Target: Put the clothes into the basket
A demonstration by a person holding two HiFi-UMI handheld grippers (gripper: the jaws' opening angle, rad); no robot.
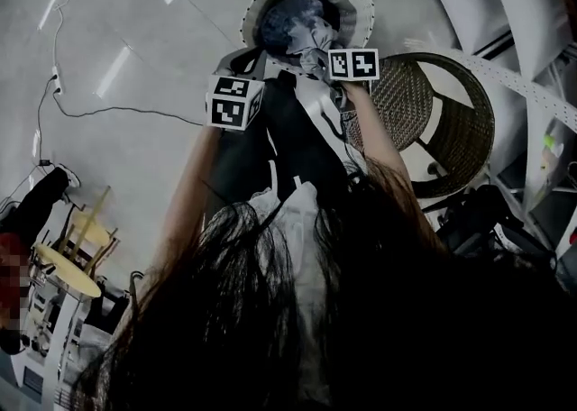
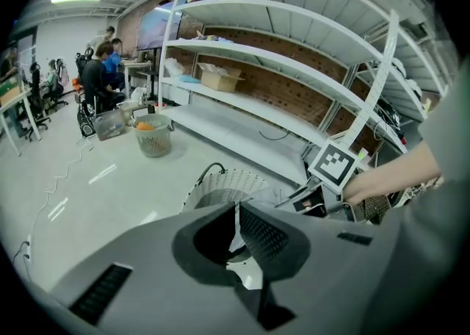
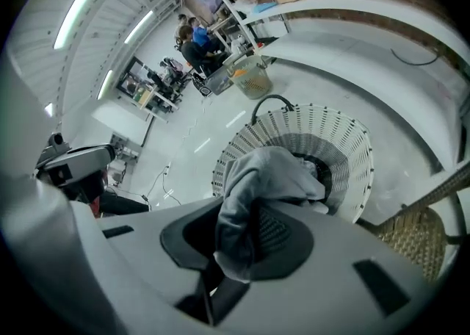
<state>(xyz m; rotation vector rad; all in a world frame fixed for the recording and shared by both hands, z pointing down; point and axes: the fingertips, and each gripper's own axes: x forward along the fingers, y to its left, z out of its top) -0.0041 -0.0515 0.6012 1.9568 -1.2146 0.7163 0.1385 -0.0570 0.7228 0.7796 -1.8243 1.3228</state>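
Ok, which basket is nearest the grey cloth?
The big white slatted basket directly beyond the grey garment; the smaller mesh basket stands far off near the seated people, with something orange inside.

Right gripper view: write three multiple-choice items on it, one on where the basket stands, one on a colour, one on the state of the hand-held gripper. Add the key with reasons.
1. Where is the round white perforated plastic basket?
A. On the pale floor, just beyond the jaws.
B. On a table top.
C. Hung on a wall hook.

2. What colour is the soft crumpled cloth at the jaws?
A. Red.
B. Grey.
C. Yellow.

3. What state is the right hand-held gripper in?
A. Open and empty.
B. Shut on the basket's rim.
C. Shut on the cloth.

Key:
1 A, the basket stands on the floor past the jaw tips.
2 B, the cloth's folds are plain grey.
3 C, the cloth is pinched between both pads.
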